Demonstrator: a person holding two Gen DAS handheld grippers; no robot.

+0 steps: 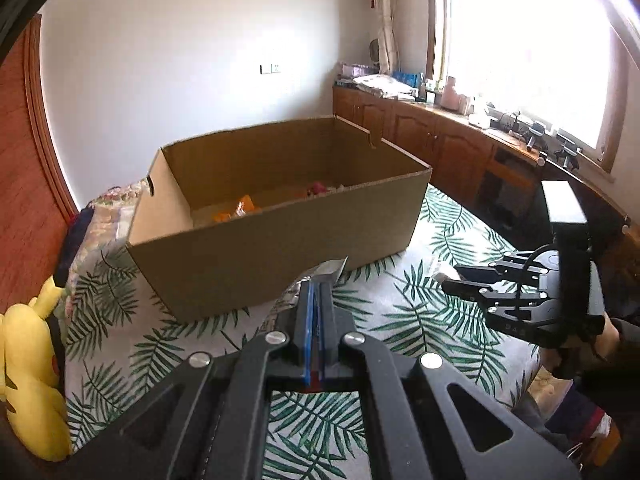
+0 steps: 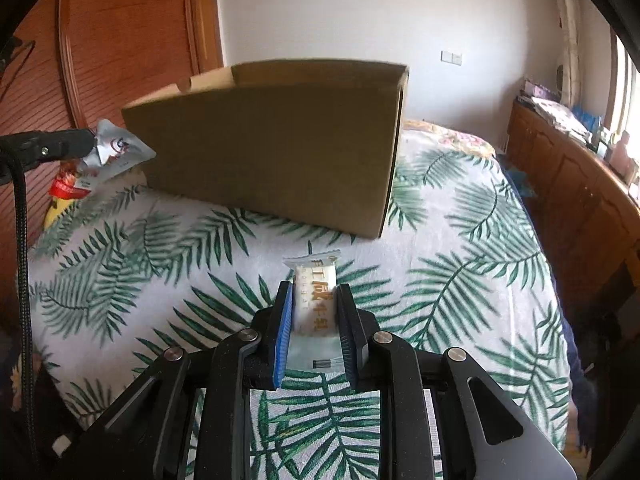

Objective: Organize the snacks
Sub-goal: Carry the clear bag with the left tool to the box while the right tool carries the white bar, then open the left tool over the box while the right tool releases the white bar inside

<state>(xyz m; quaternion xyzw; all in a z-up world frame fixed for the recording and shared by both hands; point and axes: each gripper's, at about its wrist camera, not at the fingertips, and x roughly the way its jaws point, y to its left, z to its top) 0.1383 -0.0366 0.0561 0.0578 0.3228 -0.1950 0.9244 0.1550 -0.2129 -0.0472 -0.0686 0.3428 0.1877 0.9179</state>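
While the left gripper (image 1: 318, 292) pinches a silver foil snack pouch (image 2: 114, 148) at nine o'clock of the cardboard box (image 1: 280, 216), the right gripper (image 2: 314, 308) clamps a white nougat bar (image 2: 314, 296) at six o'clock; each should clear the rim before releasing.

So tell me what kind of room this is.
Most likely a bedroom in a home: the cardboard box sits on a bed with a palm-leaf bedspread, against a wooden headboard, with low wooden cabinets under a curtained window.
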